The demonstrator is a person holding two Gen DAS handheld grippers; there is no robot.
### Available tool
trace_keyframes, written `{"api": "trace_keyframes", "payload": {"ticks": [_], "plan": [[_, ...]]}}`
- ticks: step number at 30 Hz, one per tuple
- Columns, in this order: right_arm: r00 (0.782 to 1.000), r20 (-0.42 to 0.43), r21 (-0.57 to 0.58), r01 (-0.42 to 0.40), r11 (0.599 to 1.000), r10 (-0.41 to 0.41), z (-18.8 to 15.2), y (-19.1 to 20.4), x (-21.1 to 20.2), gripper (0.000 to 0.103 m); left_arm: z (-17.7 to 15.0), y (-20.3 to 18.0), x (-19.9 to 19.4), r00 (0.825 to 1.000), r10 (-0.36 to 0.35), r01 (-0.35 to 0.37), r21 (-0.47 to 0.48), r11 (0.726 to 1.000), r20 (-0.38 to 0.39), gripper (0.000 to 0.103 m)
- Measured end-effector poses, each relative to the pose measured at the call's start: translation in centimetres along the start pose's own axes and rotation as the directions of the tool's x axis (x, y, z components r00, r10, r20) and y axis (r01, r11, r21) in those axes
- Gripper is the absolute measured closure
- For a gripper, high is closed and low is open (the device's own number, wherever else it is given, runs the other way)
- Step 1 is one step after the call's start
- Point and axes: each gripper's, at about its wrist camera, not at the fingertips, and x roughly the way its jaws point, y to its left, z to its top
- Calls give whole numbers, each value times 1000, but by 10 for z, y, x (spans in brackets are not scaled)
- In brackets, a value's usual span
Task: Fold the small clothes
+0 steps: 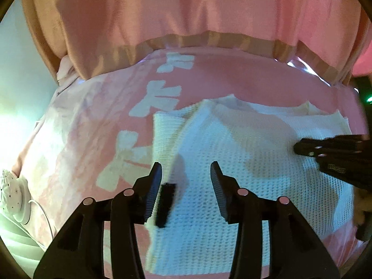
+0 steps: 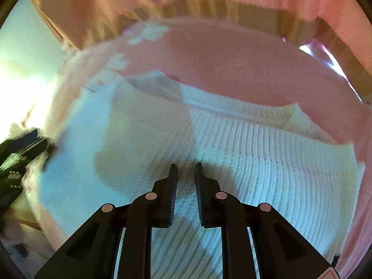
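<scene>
A pink patterned blanket (image 1: 76,139) is spread out, and a white knitted garment (image 1: 232,162) is laid flat on it. The left gripper (image 1: 186,169) is held above the garment's 9 o'clock edge, fingers parted and empty. The right gripper (image 2: 186,166) is seen over the knit, its fingers narrowly apart, nothing between them.

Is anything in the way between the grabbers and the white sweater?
Nothing visible. The left gripper hangs open right over the white sweater, and the right gripper points straight at the knit too, with only a narrow gap between its fingers. Only the pink blanket lies around it.
</scene>
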Motion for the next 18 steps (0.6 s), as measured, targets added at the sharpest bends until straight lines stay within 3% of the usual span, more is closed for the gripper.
{"api": "trace_keyframes", "payload": {"ticks": [2,4,7,9,13,14,15,16,18], "plan": [[1000,12,35,-17,999,16,6,-4,1,93,1,14,-4,1000,0,0,-23,1000,11,52],[999,52,20,3,1000,-4,17,5,-11,86,1,25,-6,1000,0,0,-45,999,19,50],[994,101,-30,-29,999,32,37,30,-19,78,1,39,-8,1000,-12,13,-69,998,22,50],[994,105,-61,-31,998,38,53,49,-10,56,2,42,-9,1000,-15,17,-67,998,23,50],[998,56,-123,-6,992,13,78,78,31,50,2,47,-11,999,-33,34,-60,998,24,50],[999,37,-125,-3,992,8,82,82,41,51,2,48,-13,999,-36,38,-63,997,29,48],[1000,23,-132,4,991,-1,84,86,53,77,1,49,-15,998,-40,43,-68,997,37,47],[1000,22,-138,-5,990,8,85,87,58,94,1,50,-16,998,-41,44,-70,997,42,47],[999,52,-144,18,989,-11,92,92,53,98,2,52,-17,998,-42,45,-71,996,45,47]]}}
